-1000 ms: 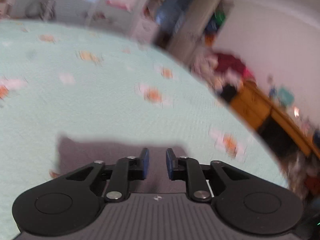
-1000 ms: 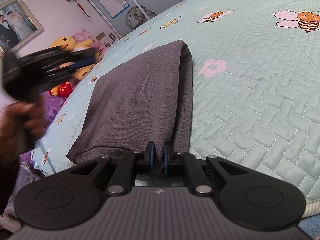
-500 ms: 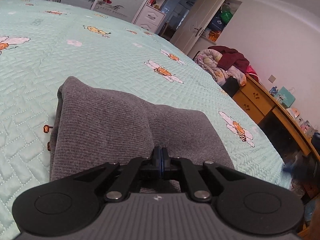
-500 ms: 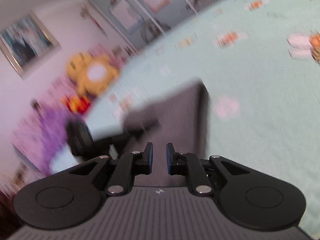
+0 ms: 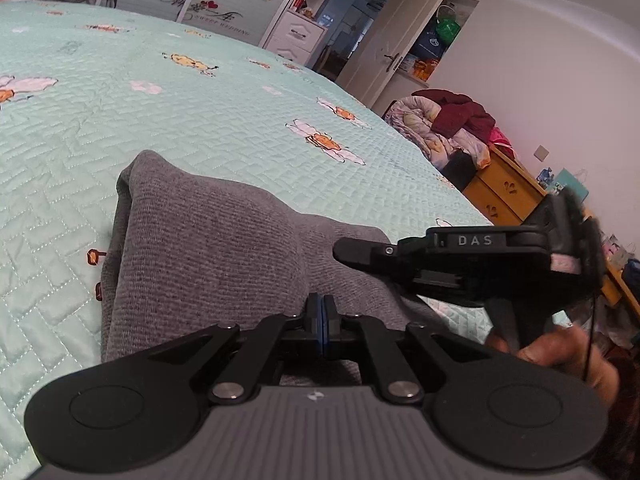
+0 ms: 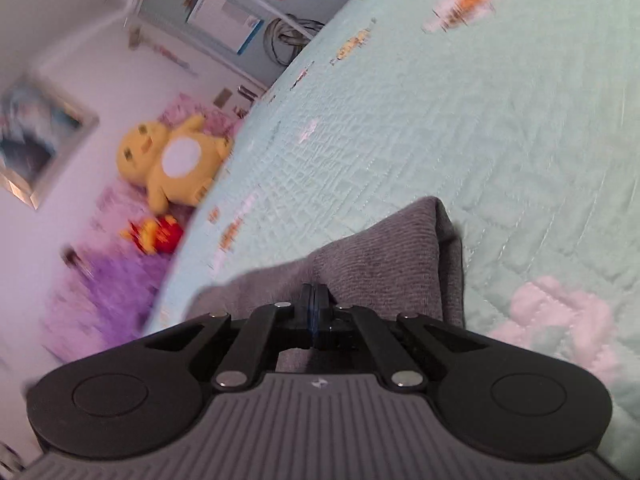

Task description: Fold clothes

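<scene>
A folded grey knit garment (image 5: 208, 248) lies on the mint quilted bedspread (image 5: 200, 120) near its front edge. My left gripper (image 5: 322, 314) is shut, pinching the garment's near edge. In the right wrist view, which is blurred, the same grey garment (image 6: 380, 264) bunches up in front of my right gripper (image 6: 314, 308), whose jaws are closed on its near hem. The right gripper's body (image 5: 460, 264) also shows in the left wrist view, lying across the garment's right corner, with a hand (image 5: 560, 360) below it.
The bed's right edge drops to a wooden dresser (image 5: 508, 196) with a heap of clothes (image 5: 448, 128) on it. A white wardrobe and open door (image 5: 384, 48) stand behind. Left of the bed, a yellow plush toy (image 6: 172, 164) sits on purple bedding (image 6: 112, 300).
My left gripper closed on the garment's near edge and holds it. My right gripper let go, opened, shifted over, and has shut again on the hem, tilting as it moves.
</scene>
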Demonstrator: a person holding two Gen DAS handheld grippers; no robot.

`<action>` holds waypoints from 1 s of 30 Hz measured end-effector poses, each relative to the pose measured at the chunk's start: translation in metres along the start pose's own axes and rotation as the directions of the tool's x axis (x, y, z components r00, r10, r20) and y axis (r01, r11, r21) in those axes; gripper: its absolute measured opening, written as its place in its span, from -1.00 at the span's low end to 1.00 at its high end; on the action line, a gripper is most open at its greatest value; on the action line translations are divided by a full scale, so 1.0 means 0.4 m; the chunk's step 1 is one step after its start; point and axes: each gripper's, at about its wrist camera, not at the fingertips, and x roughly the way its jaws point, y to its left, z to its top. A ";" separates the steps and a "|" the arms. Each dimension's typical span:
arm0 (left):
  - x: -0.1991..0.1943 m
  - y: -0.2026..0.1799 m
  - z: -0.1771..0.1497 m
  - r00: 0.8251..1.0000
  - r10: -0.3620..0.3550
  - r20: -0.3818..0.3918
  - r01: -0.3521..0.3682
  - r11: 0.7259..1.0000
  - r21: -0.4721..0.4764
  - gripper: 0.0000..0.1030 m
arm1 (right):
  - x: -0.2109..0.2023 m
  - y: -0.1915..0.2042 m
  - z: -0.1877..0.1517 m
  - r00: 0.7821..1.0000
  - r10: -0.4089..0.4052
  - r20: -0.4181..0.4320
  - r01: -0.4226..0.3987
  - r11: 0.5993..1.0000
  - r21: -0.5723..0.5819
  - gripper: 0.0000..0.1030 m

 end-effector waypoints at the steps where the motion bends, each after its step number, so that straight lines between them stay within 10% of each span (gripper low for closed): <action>1: -0.002 -0.002 -0.001 1.000 0.004 0.004 -0.004 1.000 0.005 -0.92 | -0.004 0.016 -0.001 1.000 -0.021 -0.002 0.021 0.999 -0.024 -1.00; 4: -0.007 -0.005 -0.006 1.000 0.011 0.018 -0.011 1.000 0.009 -0.92 | -0.022 0.090 0.020 0.999 -0.043 -0.002 0.043 0.998 -0.048 -0.94; 9: -0.009 -0.004 -0.009 0.999 0.008 0.034 -0.008 1.000 0.006 -0.92 | 0.027 0.230 0.053 0.985 0.149 -0.084 -0.162 0.972 -0.169 -0.93; 30: -0.007 0.043 -0.010 0.996 -0.067 0.060 0.073 0.991 -0.113 -0.92 | 0.228 0.249 0.035 0.966 0.112 -0.231 -0.150 0.977 -0.154 -0.87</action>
